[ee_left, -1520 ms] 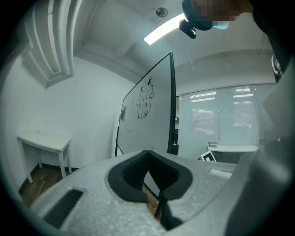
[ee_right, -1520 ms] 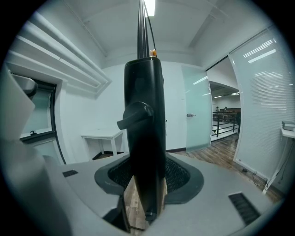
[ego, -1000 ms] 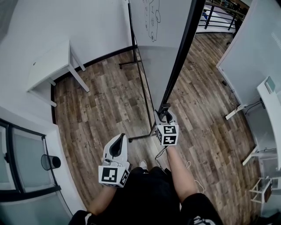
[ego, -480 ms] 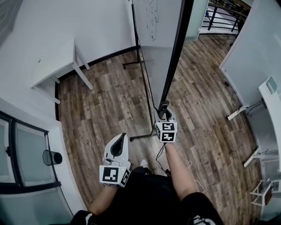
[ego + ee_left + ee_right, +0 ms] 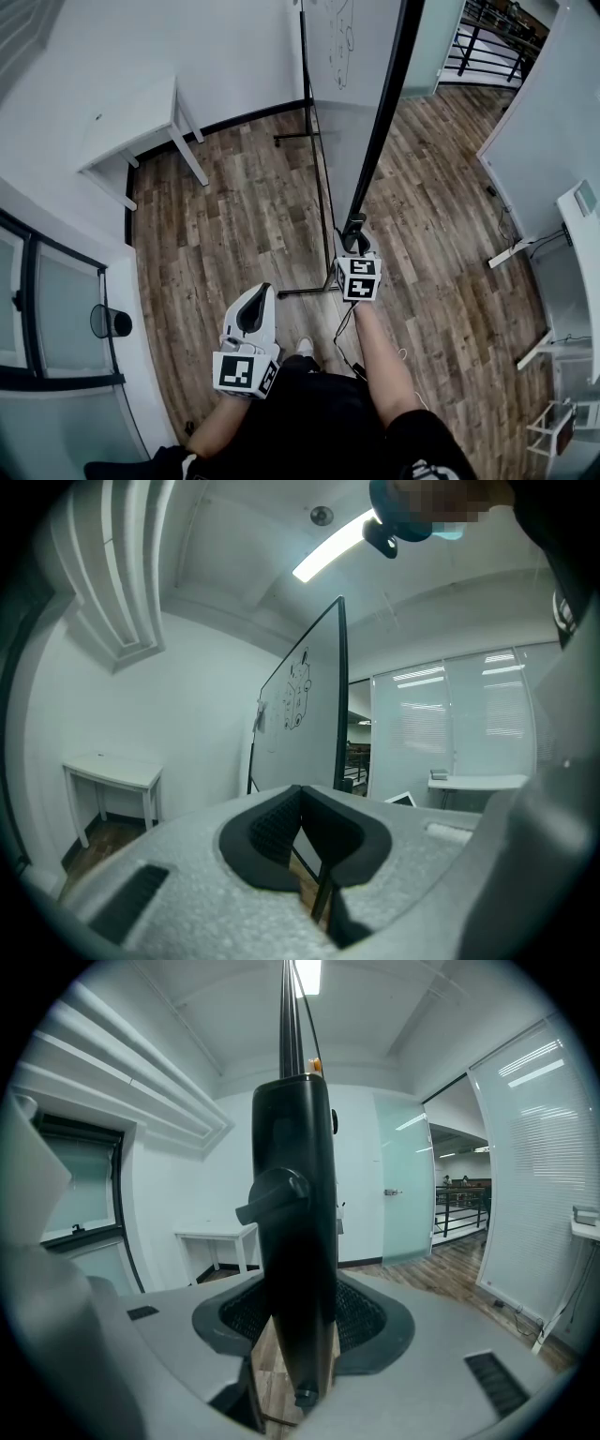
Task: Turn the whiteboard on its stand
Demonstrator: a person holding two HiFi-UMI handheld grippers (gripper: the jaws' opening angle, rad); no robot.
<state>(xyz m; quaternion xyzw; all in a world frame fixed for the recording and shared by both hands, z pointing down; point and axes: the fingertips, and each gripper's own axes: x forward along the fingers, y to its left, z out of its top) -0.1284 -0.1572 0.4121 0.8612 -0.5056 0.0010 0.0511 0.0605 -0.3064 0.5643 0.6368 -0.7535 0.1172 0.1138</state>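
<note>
Whiteboard [image 5: 349, 112] is seen edge-on, upright on a thin black tube stand [image 5: 324, 220], with its long edge vertical. The smooth face with marker sketches is turned toward the white wall [image 5: 216, 56] at the left. The right hand-held gripper [image 5: 354, 246] is clamped on the lower end of the black frame [image 5: 295, 1241], ribbed pads on either side. The left hand-held gripper [image 5: 251, 305] is closed and empty, low over the wood-plank floor [image 5: 234, 225], well apart from the board.
</note>
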